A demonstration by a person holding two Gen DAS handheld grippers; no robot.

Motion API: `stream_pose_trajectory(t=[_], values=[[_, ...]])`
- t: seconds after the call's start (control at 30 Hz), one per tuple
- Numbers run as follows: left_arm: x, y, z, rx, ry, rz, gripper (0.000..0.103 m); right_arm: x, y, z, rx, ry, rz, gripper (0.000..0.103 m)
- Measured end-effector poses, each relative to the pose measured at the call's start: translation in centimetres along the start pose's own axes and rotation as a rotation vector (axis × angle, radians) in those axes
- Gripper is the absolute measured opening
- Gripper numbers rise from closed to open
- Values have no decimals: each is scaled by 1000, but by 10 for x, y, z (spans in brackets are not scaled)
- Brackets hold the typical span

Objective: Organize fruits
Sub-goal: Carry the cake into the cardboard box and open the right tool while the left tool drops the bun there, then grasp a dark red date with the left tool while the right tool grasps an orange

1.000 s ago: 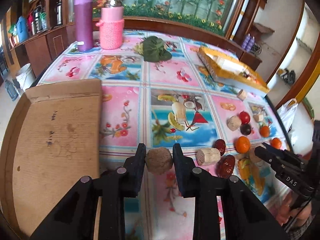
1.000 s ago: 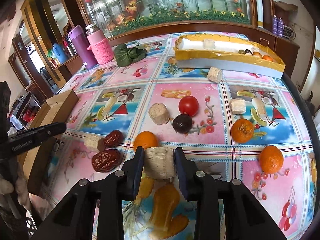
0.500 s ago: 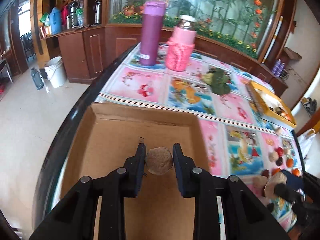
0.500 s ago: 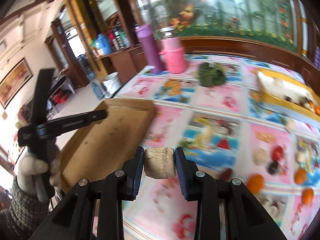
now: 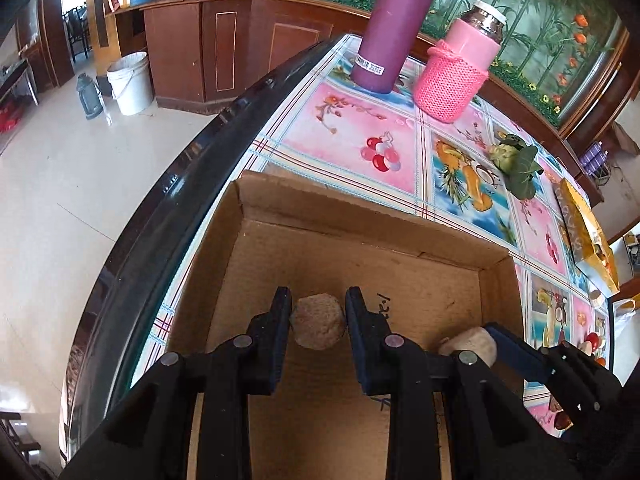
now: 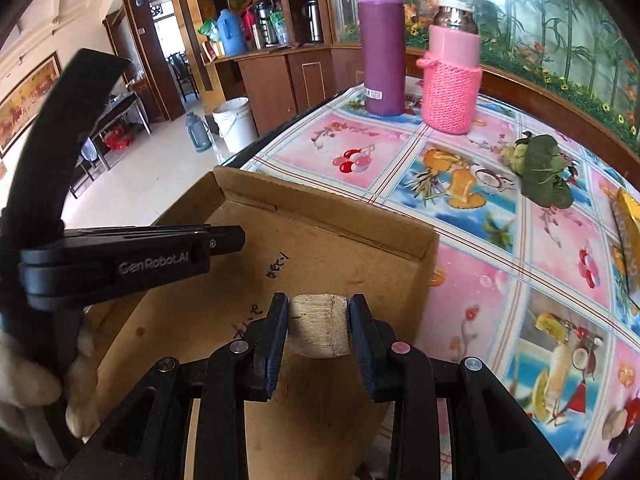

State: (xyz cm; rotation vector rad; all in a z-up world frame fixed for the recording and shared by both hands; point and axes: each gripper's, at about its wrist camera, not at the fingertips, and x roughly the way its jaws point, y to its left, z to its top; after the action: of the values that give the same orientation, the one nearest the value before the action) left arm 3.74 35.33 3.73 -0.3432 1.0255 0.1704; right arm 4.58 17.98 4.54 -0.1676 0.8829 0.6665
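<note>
Both tongs hang over the box (image 5: 360,248), likely so each load can drop inside. The left tongs (image 5: 318,320) are clamped on a round lump (image 5: 317,327); the right tongs (image 6: 319,330) on a pale chunk (image 6: 319,330), nearer the box's counter-side wall.

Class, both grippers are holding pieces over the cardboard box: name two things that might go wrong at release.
1. The left gripper holds a round brown piece; dropped, it may roll across the cardboard box.
2. The right gripper with its pale chunk is near the left; they may collide.
</note>
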Motion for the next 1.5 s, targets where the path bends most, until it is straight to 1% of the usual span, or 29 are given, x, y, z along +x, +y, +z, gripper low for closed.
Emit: stream_pose_trajectory(t=[0.07, 0.1, 0.13, 0.17, 0.2, 0.27, 0.3, 0.4, 0.43, 0.5, 0.6, 0.63, 0.73, 0.83, 0.93, 1.03, 1.13, 1.2, 1.27, 1.4, 1.5], values=[[3, 0, 0, -10, 7, -3, 27, 5, 0, 2, 2, 10, 6, 35], [4, 1, 0, -17, 12, -9, 28, 6, 1, 3, 4, 11, 8, 36], [4, 2, 0, -27, 13, -19, 32, 7, 1, 3, 7, 9, 7, 37], [3, 3, 0, -36, 13, -26, 35, 6, 0, 4, 10, 7, 5, 42], [1, 4, -1, -46, 9, -31, 40, 4, -1, 4, 15, 2, 5, 49], [-5, 4, 0, -57, -3, -32, 42, -5, -4, 4, 25, -21, 8, 57], [-9, 4, -1, -62, -8, -30, 42, -12, -6, 4, 29, -36, 8, 57], [-31, 2, -6, -73, -41, -37, 45, -38, -15, 2, 51, -76, 16, 58], [-40, -1, -10, -72, -61, -42, 50, -50, -20, -1, 65, -93, 17, 59], [-58, -10, -18, -70, -95, -62, 56, -73, -33, -9, 101, -129, 24, 69], [-82, -33, -35, -42, -126, -133, 59, -111, -59, -29, 168, -183, 18, 71], [-88, -44, -42, -27, -133, -159, 62, -122, -68, -35, 188, -195, 12, 71], [-98, -80, -63, 30, -138, -212, 64, -154, -101, -61, 273, -229, -18, 71], [-97, -117, -86, 87, -115, -265, 64, -184, -137, -92, 357, -252, -64, 72], [-84, -149, -108, 145, -62, -308, 64, -211, -172, -128, 441, -266, -137, 73], [-66, -176, -128, 206, -1, -314, 64, -232, -205, -163, 510, -254, -207, 73], [-57, -198, -146, 270, 33, -330, 64, -247, -233, -196, 558, -230, -296, 73], [-53, -212, -158, 313, 49, -346, 64, -253, -253, -216, 597, -211, -338, 73], [-50, -224, -168, 357, 66, -362, 64, -258, -270, -235, 640, -196, -357, 73], [-43, -245, -187, 429, 100, -374, 64, -262, -284, -261, 687, -182, -346, 72], [-42, -256, -200, 475, 106, -363, 64, -257, -287, -266, 688, -173, -354, 72]])
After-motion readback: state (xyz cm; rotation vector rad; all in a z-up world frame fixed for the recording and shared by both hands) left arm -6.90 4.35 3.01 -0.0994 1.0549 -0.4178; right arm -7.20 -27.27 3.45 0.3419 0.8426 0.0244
